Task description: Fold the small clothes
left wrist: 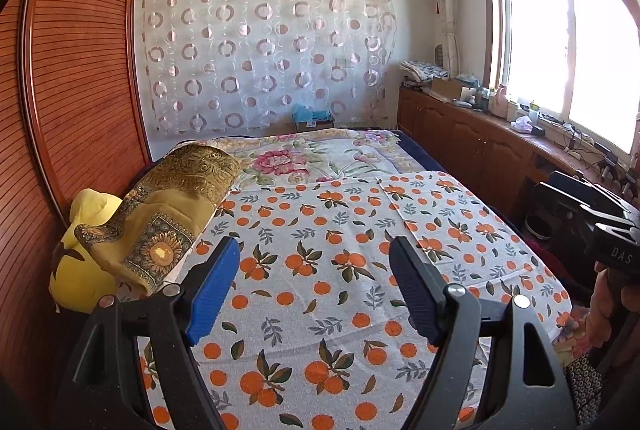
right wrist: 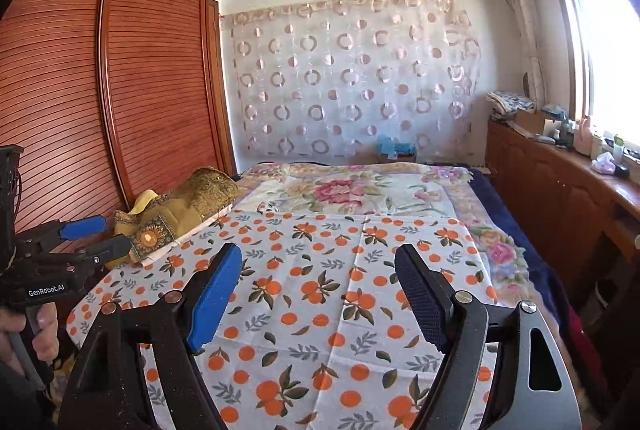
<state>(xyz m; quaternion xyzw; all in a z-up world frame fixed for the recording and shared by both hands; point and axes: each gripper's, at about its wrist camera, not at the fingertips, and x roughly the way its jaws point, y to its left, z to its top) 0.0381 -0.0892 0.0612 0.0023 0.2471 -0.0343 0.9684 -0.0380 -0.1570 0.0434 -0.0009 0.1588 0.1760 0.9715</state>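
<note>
Both the left gripper and right gripper hang with jaws apart and empty over the orange-print cloth spread on the bed, so the step is probably reaching for the clothes piled far left.

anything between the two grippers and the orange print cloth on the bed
Nothing visible. The orange print cloth lies spread flat right ahead of the left gripper and right gripper, both open and empty. The gold patterned bundle sits off at its far-left edge, clear of both.
</note>
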